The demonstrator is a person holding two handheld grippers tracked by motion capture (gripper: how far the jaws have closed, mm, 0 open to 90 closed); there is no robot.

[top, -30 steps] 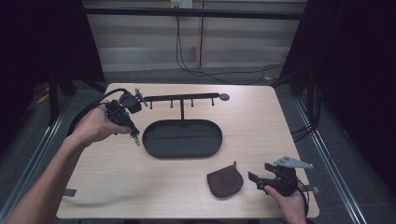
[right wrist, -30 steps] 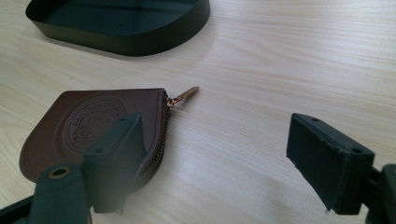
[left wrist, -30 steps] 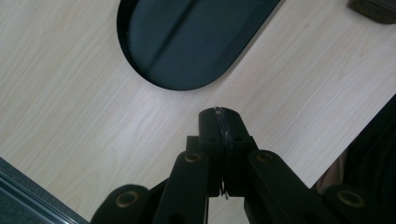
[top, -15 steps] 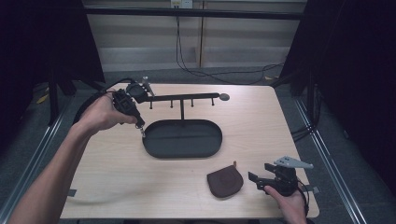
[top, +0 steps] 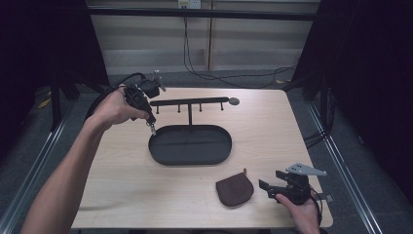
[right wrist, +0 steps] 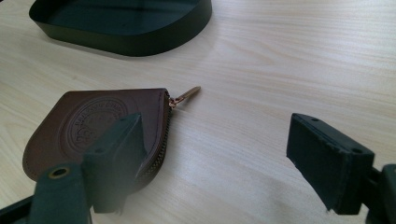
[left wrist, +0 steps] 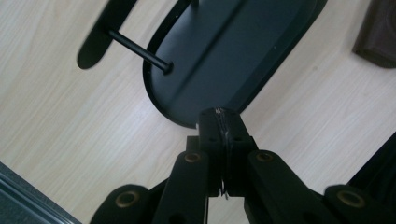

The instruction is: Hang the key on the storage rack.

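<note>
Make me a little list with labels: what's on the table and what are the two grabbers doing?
table: light wood
tray: black oval with a peg rack standing on it
pouch: brown, zipped, flat on the table
left gripper: shut on a small metal thing, at the tray's left rim
right gripper: open, beside the pouch, holding nothing

Brown embossed pouch (right wrist: pixel 88 126) — brass zip pull, black oval tray (top: pixel 190 145), black rack (top: pixel 190 102), pale woodgrain table (top: pixel 272 131)
</note>
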